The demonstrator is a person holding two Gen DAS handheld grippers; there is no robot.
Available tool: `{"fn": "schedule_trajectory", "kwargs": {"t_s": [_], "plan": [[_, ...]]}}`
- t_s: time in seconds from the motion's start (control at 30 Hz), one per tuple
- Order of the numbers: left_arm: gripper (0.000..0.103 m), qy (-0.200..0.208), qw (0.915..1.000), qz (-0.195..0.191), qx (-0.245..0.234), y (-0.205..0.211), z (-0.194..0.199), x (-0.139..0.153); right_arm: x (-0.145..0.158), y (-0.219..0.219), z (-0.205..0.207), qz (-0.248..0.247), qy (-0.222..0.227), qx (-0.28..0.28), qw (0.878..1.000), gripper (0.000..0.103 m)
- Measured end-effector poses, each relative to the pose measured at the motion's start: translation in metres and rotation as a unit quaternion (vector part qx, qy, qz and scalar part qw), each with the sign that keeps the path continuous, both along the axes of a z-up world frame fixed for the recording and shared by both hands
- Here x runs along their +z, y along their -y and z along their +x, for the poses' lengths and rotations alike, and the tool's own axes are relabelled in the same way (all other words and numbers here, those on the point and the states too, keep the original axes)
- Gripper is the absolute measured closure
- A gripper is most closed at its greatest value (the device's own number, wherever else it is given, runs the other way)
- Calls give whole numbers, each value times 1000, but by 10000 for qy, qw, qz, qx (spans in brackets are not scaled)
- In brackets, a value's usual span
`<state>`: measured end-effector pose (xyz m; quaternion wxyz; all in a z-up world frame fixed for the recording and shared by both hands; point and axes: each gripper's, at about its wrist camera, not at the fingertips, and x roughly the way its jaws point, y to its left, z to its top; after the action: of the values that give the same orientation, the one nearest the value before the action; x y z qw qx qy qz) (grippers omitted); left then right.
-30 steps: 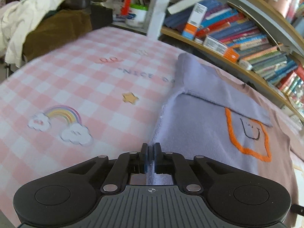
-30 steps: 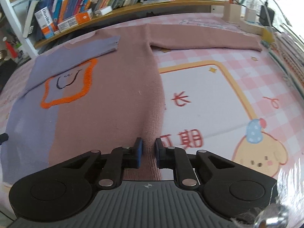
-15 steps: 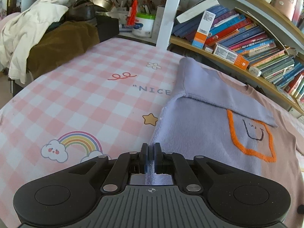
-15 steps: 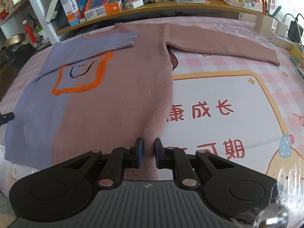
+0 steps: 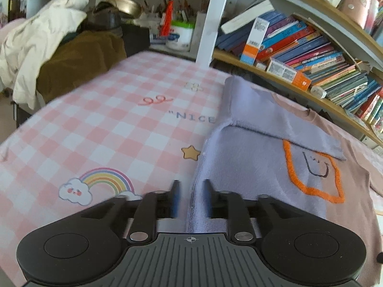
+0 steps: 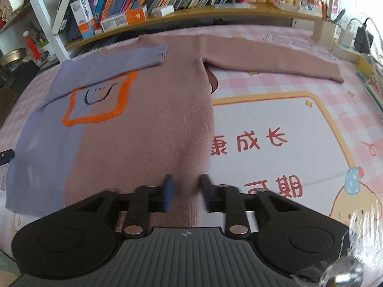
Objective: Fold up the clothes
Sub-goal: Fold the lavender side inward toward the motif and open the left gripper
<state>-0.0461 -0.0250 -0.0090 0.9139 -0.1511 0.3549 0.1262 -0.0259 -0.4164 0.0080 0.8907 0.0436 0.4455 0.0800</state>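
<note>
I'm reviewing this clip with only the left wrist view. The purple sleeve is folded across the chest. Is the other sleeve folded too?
Observer: No. The pink sleeve lies stretched out flat on the mat, away from the sweater body.
Operator: And the right tool?
Observer: The right tool is open, with a finger on either side of the pink hem.
Operator: Anything beyond that cuff?
Observer: A wooden pen holder stands past it.

Left gripper (image 5: 191,197): fingers parted, pointing 12 o'clock, held low. Right gripper (image 6: 185,193): fingers parted, pointing 12 o'clock, low.
</note>
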Motion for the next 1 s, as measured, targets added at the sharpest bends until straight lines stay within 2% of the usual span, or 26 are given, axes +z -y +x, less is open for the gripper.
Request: {"fn": "schedule_trajectory", "kwargs": {"t_s": [0.03, 0.07, 0.2, 0.43, 0.57, 0.77, 1.0], "plan": [[60, 42, 10000, 63, -19, 1, -3, 4, 3, -1, -2, -22, 76, -29, 10000, 50], [52, 86, 9999, 113, -76, 4, -6, 7, 5, -2, -5, -46, 155, -58, 9999, 37], [39, 209, 9988, 318, -316, 13, -16, 18, 13, -10, -15, -219, 360, -175, 9990, 19], [22, 410, 9918, 498, -1102, 39, -35, 25, 17, -24, -32, -431, 489, -366, 9972, 12], [13, 598, 9783, 673, -1865, 59, -45, 26, 17, -31, -45, -516, 497, -457, 9964, 10], [10, 716, 9617, 536, -2591, 79, -46, 24, 17, -33, -68, -695, 452, -648, 9944, 10], [8, 716, 9437, 261, -3218, 102, -41, 19, 21, -10, -93, -849, 406, -1269, 9874, 10]]}}
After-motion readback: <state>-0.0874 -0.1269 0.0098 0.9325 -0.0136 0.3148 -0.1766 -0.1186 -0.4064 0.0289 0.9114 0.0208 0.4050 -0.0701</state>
